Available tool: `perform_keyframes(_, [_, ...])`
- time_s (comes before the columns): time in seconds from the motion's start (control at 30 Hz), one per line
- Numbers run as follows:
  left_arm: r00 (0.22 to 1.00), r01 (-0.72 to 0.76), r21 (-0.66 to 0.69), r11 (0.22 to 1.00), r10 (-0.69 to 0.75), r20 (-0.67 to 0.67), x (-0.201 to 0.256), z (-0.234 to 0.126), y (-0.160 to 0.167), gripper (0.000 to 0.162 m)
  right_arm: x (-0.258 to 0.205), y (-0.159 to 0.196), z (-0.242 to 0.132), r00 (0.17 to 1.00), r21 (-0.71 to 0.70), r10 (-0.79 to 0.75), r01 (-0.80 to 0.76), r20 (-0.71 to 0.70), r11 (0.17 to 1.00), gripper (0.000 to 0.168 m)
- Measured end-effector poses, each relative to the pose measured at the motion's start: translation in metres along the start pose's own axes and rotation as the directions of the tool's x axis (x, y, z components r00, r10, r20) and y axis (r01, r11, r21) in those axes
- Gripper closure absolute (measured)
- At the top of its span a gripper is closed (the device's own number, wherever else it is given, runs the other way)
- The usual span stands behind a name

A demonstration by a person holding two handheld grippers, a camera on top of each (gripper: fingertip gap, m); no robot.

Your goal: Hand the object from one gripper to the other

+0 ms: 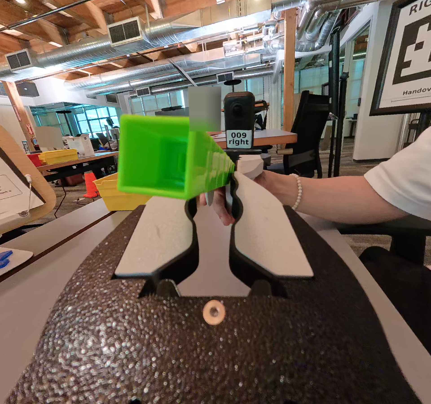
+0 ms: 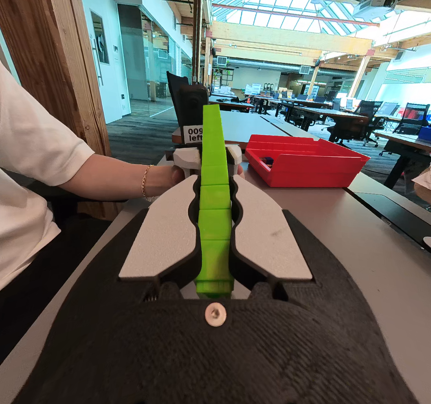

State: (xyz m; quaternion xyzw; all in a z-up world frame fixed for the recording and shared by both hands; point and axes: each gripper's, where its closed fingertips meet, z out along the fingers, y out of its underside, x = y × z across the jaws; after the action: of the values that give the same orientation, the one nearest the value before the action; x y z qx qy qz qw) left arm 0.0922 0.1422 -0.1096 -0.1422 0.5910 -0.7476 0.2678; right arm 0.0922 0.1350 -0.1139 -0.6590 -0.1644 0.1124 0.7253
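Two grippers nose to nose over the grey worktop (image 2: 314, 229) right now. The right gripper (image 2: 215, 178) has its fingers pressed onto both sides of the green tube (image 2: 214, 206), a long, hollow, square-section plastic thing with ridged steps down its length. It's held up in the air, well clear of the red bin (image 2: 303, 159) by the worktop's far edge. The left gripper (image 1: 211, 192) is spread apart with its fingers either side of the tube's far end, though I can't tell if they're actually touching it. My guess is it's light, stiff and a bit slick, and being thin-walled it could flex near the open mouth. I'd pinch the flat sides a little back from the rim, ideally on a ridge.
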Motion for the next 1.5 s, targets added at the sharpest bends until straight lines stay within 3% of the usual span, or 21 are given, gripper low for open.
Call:
perform_keyframes(0.17, [1.0,0.03,-0.046,0.998,-0.03,0.002,-0.001,0.003,0.002,0.14,0.004,0.003,-0.003,0.999,0.011,0.034,-0.034,-0.002,0.999,0.145])
perform_keyframes(0.3, [0.997,0.029,-0.204,0.978,-0.013,0.079,-0.011,0.005,0.012,0.14,0.019,0.003,-0.017,0.986,-0.054,-0.113,0.107,-0.123,0.993,0.12])
perform_keyframes(0.43, [0.984,0.02,-0.362,0.932,0.046,0.174,-0.022,0.005,0.023,0.14,0.027,-0.003,-0.023,0.948,-0.157,-0.249,0.219,-0.201,0.963,0.118])
perform_keyframes(0.53, [0.972,0.136,-0.332,0.933,-0.06,0.228,-0.023,0.009,0.018,0.14,0.027,0.012,-0.018,0.925,-0.263,-0.331,0.278,-0.186,0.924,0.12])
perform_keyframes(0.67, [0.909,0.308,-0.326,0.894,-0.177,0.377,-0.034,0.002,0.02,0.14,0.036,0.02,-0.01,0.816,-0.374,-0.531,0.43,-0.227,0.822,0.13])
perform_keyframes(0.77, [0.859,0.445,-0.248,0.86,-0.332,0.391,-0.032,0.004,0.014,0.14,0.044,0.027,-0.006,0.721,-0.476,-0.652,0.5,-0.233,0.723,0.137])
perform_keyframes(0.87, [0.834,0.486,-0.221,0.846,-0.373,0.407,-0.032,0.003,0.013,0.14,0.049,0.026,-0.004,0.653,-0.519,-0.714,0.53,-0.254,0.67,0.143])
perform_keyframes(0.93, [0.857,0.442,-0.225,0.869,-0.334,0.392,-0.032,0.003,0.012,0.14,0.049,0.028,-0.003,0.676,-0.525,-0.692,0.504,-0.255,0.686,0.146])
perform_keyframes(1.0, [0.908,0.324,-0.208,0.923,-0.241,0.343,-0.031,0.007,0.005,0.137,0.046,0.025,-0.002,0.745,-0.477,-0.608,0.444,-0.273,0.758,0.146])
perform_keyframes(1.07, [0.949,0.167,-0.199,0.966,-0.103,0.296,-0.029,0.008,-0.001,0.119,0.04,0.023,0.001,0.841,-0.398,-0.465,0.341,-0.275,0.852,0.146])
perform_keyframes(1.17, [0.984,0.038,-0.216,0.976,0.0,0.176,-0.015,0.009,-0.002,0.119,0.013,0.019,0.009,0.975,-0.249,-0.168,0.127,-0.148,0.96,0.146])
perform_keyframes(1.3, [0.999,0.035,-0.174,0.984,-0.032,0.02,0.003,0.008,-0.005,0.121,-0.01,0.003,0.013,0.996,-0.074,0.09,-0.088,0.024,0.993,0.146])
perform_keyframes(1.5, [0.992,0.051,-0.101,0.994,-0.062,-0.11,0.018,0.003,-0.014,0.137,-0.027,0.017,0.019,0.962,-0.124,0.228,-0.211,0.152,0.97,0.146])
